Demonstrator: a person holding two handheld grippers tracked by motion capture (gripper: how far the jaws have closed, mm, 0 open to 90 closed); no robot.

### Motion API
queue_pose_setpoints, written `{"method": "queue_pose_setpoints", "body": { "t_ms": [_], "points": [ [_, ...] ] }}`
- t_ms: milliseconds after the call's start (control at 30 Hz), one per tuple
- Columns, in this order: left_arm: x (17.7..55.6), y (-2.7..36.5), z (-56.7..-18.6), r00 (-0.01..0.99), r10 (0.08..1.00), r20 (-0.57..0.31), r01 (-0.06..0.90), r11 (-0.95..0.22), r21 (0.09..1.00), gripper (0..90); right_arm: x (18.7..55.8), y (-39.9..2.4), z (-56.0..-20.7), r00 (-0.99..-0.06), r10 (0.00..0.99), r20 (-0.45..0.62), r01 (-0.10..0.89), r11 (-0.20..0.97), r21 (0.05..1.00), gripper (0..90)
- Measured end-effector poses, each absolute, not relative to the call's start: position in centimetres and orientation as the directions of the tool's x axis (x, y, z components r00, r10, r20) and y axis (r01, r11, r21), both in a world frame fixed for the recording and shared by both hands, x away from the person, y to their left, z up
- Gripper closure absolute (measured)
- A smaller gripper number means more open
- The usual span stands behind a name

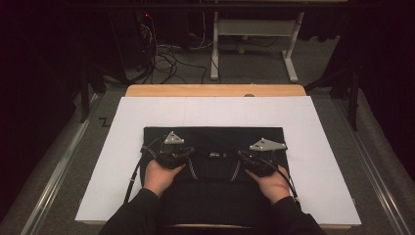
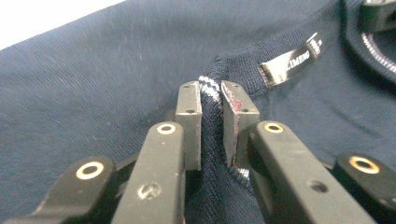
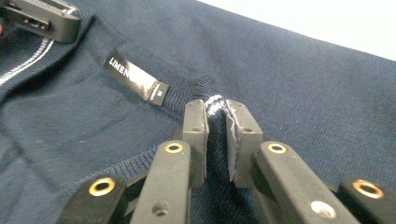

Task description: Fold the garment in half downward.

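Item: navy sweater [image 1: 213, 142] on my desk [image 1: 215, 90]; left claw [image 2: 211, 100] and right claw [image 3: 215, 112] each pinching its collar rib.

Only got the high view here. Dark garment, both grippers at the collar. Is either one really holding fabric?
Observer: Yes. The left gripper is shut on the ribbed collar of the navy sweater.
Operator: And the right?
Observer: Same. The right gripper pinches a collar fold with a white stripe.
Operator: Any marking between them?
Observer: A black neck label with white lettering, sewn inside the collar.
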State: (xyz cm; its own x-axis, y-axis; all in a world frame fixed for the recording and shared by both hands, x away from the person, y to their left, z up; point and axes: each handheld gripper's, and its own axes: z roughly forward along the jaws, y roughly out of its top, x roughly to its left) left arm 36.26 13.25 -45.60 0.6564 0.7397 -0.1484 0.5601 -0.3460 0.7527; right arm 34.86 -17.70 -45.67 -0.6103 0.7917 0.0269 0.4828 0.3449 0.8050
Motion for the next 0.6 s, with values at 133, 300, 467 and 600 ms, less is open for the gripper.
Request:
{"method": "queue_pose_setpoints", "body": {
  "t_ms": [133, 300, 467, 600],
  "points": [
    [34.3, 13.7, -45.0, 0.687, 0.715, -0.132, 0.507, -0.342, 0.791, 74.7, 33.4, -18.1, -45.3, -0.630, 0.776, 0.021, 0.435, 0.330, 0.838, 80.7],
    [31.7, 14.5, -45.1, 0.710, 0.690, -0.139, 0.473, -0.322, 0.820, 74.7, 31.2, -18.6, -44.4, -0.659, 0.752, 0.023, 0.396, 0.320, 0.861, 80.7],
    [29.9, 15.0, -45.3, 0.718, 0.684, -0.130, 0.450, -0.314, 0.836, 74.6, 29.7, -18.9, -44.3, -0.678, 0.735, 0.006, 0.368, 0.333, 0.868, 80.8],
    [28.6, 15.0, -45.1, 0.734, 0.667, -0.128, 0.437, -0.319, 0.841, 74.5, 28.9, -19.0, -44.2, -0.681, 0.732, -0.003, 0.357, 0.336, 0.872, 80.8]
  ]
}}
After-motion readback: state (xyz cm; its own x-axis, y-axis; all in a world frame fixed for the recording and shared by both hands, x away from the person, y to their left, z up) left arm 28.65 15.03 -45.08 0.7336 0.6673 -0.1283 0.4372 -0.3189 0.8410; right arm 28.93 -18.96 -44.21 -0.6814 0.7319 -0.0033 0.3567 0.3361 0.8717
